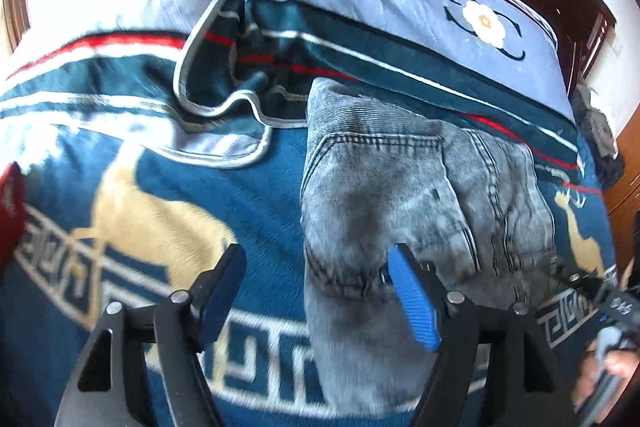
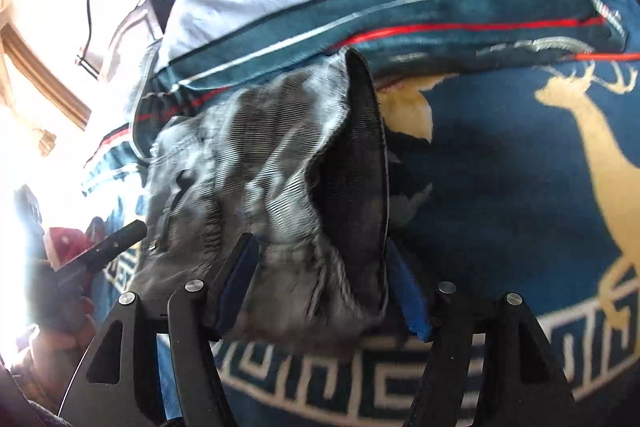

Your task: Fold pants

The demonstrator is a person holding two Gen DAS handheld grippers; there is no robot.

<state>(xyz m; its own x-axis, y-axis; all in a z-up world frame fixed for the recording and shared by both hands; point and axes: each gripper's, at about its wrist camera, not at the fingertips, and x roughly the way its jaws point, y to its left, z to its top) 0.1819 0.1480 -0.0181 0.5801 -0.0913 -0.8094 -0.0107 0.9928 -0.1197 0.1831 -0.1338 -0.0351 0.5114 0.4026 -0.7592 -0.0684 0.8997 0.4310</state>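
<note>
Your left claw point(image 1: 316, 293) stands wide open with nothing gripped: its right finger point(image 1: 412, 299) lies over the near part of the pants point(image 1: 400, 195), its left finger over bare blanket point(image 1: 260, 195). Your right claw point(image 2: 320, 291) is open too. The pants point(image 2: 260, 155) bunch up between its blue fingers point(image 2: 406, 291), but the pads do not seem to press the cloth.

The pants are grey washed denim, lying in a folded heap on a blue blanket with gold deer, just near of a striped pillow point(image 1: 380, 3) at the far side.

The risks, as a judgement: the heap looks loose, with a dark inner flap point(image 2: 360, 163) standing upright on its right edge. If you pull away with cloth snagged on a finger, the fold may drag open. If you press down unevenly, the flap may flop outward and leave a crooked edge. The soft blanket may ruck up under a sliding finger.
</note>
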